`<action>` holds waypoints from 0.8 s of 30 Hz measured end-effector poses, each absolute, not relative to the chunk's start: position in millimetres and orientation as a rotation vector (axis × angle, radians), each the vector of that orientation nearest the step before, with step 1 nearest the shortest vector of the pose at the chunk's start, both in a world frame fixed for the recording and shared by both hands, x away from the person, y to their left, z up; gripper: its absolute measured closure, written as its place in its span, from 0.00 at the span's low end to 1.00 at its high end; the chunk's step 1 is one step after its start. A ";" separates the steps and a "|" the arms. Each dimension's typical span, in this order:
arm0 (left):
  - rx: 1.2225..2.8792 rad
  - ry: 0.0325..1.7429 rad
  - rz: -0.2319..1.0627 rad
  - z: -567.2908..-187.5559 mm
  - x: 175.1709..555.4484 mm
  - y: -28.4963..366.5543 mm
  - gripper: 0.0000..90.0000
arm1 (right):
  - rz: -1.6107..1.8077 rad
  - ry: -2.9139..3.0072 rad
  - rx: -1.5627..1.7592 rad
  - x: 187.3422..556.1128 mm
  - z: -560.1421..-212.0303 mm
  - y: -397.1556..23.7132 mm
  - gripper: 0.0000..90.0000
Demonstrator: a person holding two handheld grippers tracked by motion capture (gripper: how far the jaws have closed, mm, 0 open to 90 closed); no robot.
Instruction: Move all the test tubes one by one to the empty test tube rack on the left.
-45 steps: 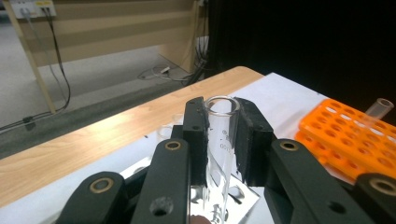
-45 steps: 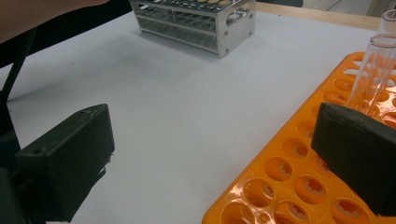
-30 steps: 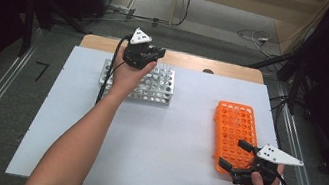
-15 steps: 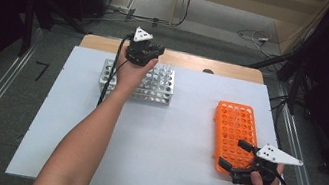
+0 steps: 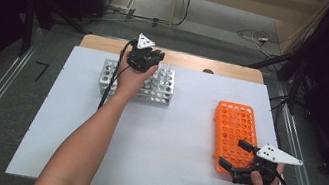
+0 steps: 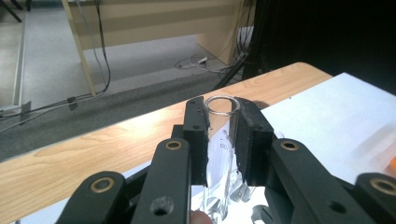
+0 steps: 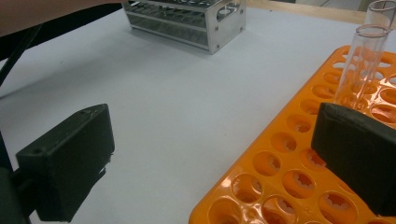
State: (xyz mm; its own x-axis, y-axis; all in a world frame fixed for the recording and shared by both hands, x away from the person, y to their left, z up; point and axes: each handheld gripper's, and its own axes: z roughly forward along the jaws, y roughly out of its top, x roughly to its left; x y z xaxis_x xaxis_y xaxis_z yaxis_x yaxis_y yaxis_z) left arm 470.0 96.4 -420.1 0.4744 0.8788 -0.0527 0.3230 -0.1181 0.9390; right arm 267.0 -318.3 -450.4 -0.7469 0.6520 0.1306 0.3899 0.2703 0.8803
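My left gripper [image 5: 144,57] hovers over the back of the silver metal rack [image 5: 109,77], jaws pointing down. In the left gripper view its jaws [image 6: 223,108] are shut on a clear glass test tube [image 6: 222,142], which stands upright with its open rim just above the pads. At the near corner of the orange rack [image 5: 233,127] my right gripper [image 5: 232,153] rests low and open. In the right gripper view the right gripper [image 7: 215,158] has one jaw over the white surface and the other over the orange rack [image 7: 280,179]. Two empty glass tubes [image 7: 359,65] stand in that rack.
The racks sit on a white board [image 5: 160,137] laid over a wooden table [image 5: 109,45] whose far edge shows behind it. The person's left forearm [image 5: 89,135] stretches across the board's left half. The metal rack [image 7: 187,25] lies far ahead in the right gripper view.
My left gripper has sunk slightly toward the metal rack, still holding the tube. The right gripper has stayed where it was.
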 end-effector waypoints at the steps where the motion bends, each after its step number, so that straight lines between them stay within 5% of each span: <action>1: 1.679 1.044 0.670 -420.9 469.7 95.5 0.85 | 1.467 2.285 0.963 267.1 -450.5 -318.3 0.00; 24: 1.697 1.084 0.630 -433.7 467.3 96.9 0.80 | 1.463 2.291 0.966 268.0 -451.8 -317.9 0.00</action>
State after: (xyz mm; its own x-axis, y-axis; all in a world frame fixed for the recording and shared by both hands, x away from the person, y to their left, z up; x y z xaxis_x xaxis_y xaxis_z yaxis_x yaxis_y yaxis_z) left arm 467.3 96.9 -433.7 0.4653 0.8817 -0.0777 0.3694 -0.1137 0.9223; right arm 268.0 -317.9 -451.8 -0.7468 0.6516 0.1328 0.3945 0.2733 0.8773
